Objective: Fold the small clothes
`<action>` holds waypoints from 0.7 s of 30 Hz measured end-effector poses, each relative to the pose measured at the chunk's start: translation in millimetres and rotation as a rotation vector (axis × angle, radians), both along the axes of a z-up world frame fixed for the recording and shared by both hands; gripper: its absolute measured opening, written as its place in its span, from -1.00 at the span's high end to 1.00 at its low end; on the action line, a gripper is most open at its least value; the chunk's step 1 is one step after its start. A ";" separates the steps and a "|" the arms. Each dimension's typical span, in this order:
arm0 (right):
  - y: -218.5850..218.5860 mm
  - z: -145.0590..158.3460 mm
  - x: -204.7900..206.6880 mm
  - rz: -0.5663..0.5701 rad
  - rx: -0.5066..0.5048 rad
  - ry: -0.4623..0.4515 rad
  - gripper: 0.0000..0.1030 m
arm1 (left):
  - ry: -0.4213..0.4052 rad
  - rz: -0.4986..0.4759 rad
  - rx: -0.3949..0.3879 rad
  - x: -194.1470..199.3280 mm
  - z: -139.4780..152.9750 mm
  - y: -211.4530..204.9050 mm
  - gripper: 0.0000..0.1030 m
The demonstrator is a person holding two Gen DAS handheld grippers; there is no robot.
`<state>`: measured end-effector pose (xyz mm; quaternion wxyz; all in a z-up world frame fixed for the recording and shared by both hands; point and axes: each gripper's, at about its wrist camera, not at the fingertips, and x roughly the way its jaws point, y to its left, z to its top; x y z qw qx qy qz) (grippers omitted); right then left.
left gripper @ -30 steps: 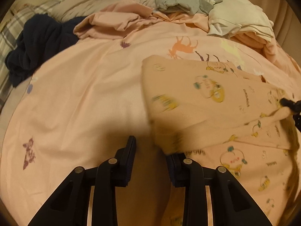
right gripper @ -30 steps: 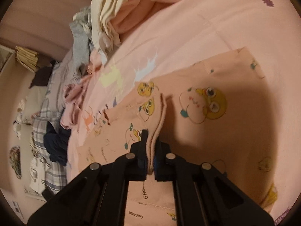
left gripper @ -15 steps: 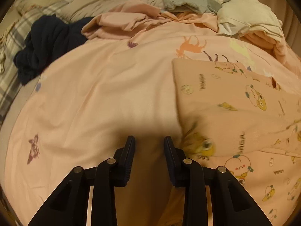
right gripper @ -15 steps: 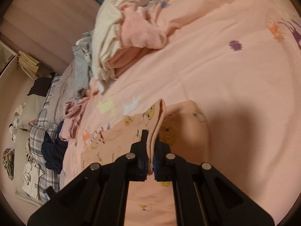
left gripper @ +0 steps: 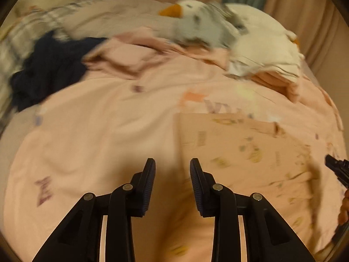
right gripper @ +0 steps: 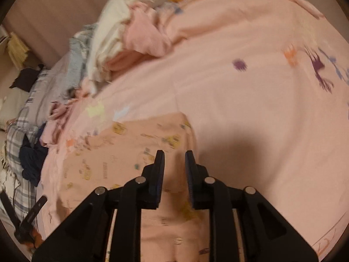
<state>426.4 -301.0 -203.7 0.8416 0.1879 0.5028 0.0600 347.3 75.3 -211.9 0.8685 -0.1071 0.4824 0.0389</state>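
Note:
A small peach garment with yellow cartoon prints point(left gripper: 246, 157) lies flat and folded on the pink bedsheet point(left gripper: 104, 126). My left gripper point(left gripper: 172, 163) is open and empty, just over the garment's left edge. My right gripper point(right gripper: 174, 156) is open and empty, above the garment's right part point(right gripper: 122, 155). Part of the right gripper shows at the right edge of the left wrist view point(left gripper: 338, 170). Both views are blurred.
A dark navy garment point(left gripper: 48, 69) lies at the far left. A crumpled pink cloth point(left gripper: 130, 54), a grey garment point(left gripper: 200, 30) on a white goose plush point(left gripper: 266, 43), and folded cream and pink clothes point(right gripper: 122, 41) lie at the back. A plaid cover point(right gripper: 19, 144) lies left.
My right gripper opened and let go of the garment's folded edge, which now lies flat. My left gripper was open and has drawn back over the garment's left edge. Both cameras moved.

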 end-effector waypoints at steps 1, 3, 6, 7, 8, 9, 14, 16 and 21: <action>6.1 0.1 1.5 0.022 0.028 -0.007 0.64 | 0.018 -0.024 -0.002 13.2 -8.5 -8.8 0.38; 25.3 -10.4 9.0 0.079 0.056 0.015 0.68 | 0.071 -0.059 0.020 31.1 -30.3 -25.0 0.38; 43.6 -49.7 11.9 0.107 0.005 0.116 0.77 | 0.133 -0.060 0.110 32.3 -67.5 -40.5 0.32; 45.6 -66.0 10.2 0.113 -0.025 0.164 0.80 | 0.096 -0.065 0.124 26.5 -65.2 -41.8 0.32; 46.0 -77.6 6.5 0.118 -0.050 0.186 0.92 | 0.083 -0.083 0.141 20.5 -64.5 -43.3 0.32; 42.7 -81.1 -1.6 0.127 -0.046 0.136 0.99 | 0.078 -0.098 0.147 17.1 -64.2 -43.6 0.31; 34.0 -72.2 -20.1 0.172 -0.084 0.134 1.00 | 0.114 -0.114 0.106 2.5 -61.4 -28.1 0.31; 29.6 -68.3 -25.7 0.189 -0.099 0.163 1.00 | 0.134 -0.103 0.037 -1.7 -63.5 -16.7 0.31; 28.9 -54.0 -41.1 0.198 -0.053 0.170 0.81 | 0.108 -0.070 -0.037 -18.1 -49.4 -8.3 0.31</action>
